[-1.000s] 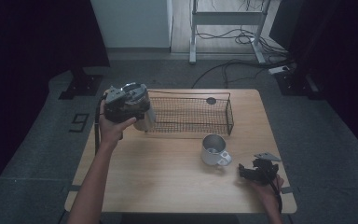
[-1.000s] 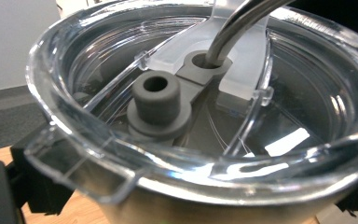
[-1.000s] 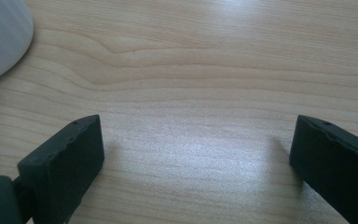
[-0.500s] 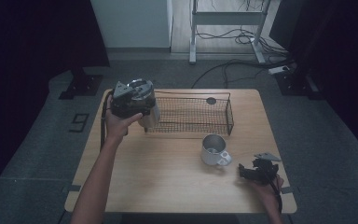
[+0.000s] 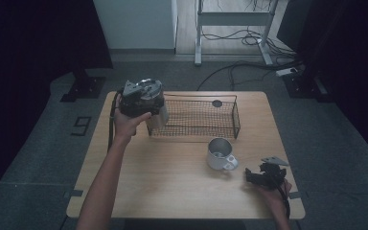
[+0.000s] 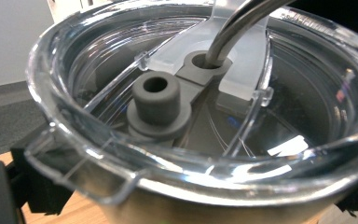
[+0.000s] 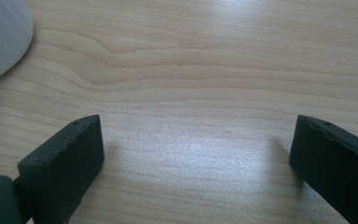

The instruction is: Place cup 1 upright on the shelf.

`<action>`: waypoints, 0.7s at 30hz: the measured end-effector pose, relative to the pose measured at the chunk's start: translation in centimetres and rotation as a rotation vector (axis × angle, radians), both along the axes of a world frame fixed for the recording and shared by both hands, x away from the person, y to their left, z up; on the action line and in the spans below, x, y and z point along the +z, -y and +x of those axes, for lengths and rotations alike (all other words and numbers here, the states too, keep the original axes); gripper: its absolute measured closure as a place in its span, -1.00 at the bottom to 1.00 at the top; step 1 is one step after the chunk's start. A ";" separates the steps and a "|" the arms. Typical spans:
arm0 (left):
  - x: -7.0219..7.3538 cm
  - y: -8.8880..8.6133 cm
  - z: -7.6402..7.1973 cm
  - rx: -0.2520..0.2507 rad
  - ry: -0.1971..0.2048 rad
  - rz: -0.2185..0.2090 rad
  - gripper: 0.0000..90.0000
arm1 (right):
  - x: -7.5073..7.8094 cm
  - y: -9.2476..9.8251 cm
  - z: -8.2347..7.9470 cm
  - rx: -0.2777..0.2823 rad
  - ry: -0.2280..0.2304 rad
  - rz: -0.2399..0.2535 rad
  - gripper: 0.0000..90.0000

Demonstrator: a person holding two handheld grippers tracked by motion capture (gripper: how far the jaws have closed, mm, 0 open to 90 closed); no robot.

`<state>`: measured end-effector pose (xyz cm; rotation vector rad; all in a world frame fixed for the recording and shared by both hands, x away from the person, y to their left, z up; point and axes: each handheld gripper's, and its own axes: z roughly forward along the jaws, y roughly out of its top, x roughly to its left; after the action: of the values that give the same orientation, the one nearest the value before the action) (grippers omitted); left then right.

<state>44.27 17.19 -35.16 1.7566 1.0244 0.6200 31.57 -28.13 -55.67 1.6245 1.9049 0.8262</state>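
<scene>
Left fingers (image 5: 154,115) pinching lidded tumbler (image 6: 205,116); right fingers (image 7: 193,163) spread, idle. Keep it upright, clear wire basket (image 5: 235,112) rim before lowering.

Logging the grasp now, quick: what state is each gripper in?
Left gripper: shut on the steel tumbler with clear plastic lid, held at the wire basket's left end.
Right gripper: open, nothing between its jaws.

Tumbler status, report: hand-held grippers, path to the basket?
Left hand-held gripper shut on tumbler, held at wire basket left end. Right hand-held gripper open, resting on table. Mug sits clear of the basket.
</scene>
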 end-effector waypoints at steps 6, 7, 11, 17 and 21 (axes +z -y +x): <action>-0.1 0.6 0.5 -0.003 -0.005 0.002 -0.91 | 0.0 0.0 0.0 0.000 0.000 0.000 -0.94; -0.1 0.7 0.6 -0.005 -0.005 0.004 -0.91 | 0.0 0.0 0.0 0.000 -0.001 -0.001 -0.94; -0.3 1.1 1.0 -0.007 -0.011 0.003 -0.91 | 0.0 0.0 0.0 0.000 0.000 0.000 -0.94; -0.5 1.5 1.6 -0.009 -0.019 0.005 -0.91 | 0.0 0.0 0.0 0.000 -0.001 0.000 -0.94; -0.4 1.8 1.9 -0.011 -0.019 0.008 -0.91 | 0.0 0.0 0.0 0.000 -0.001 0.000 -0.94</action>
<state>46.12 15.37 -35.52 1.7769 1.0258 0.6022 31.56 -28.14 -55.66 1.6250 1.9059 0.8259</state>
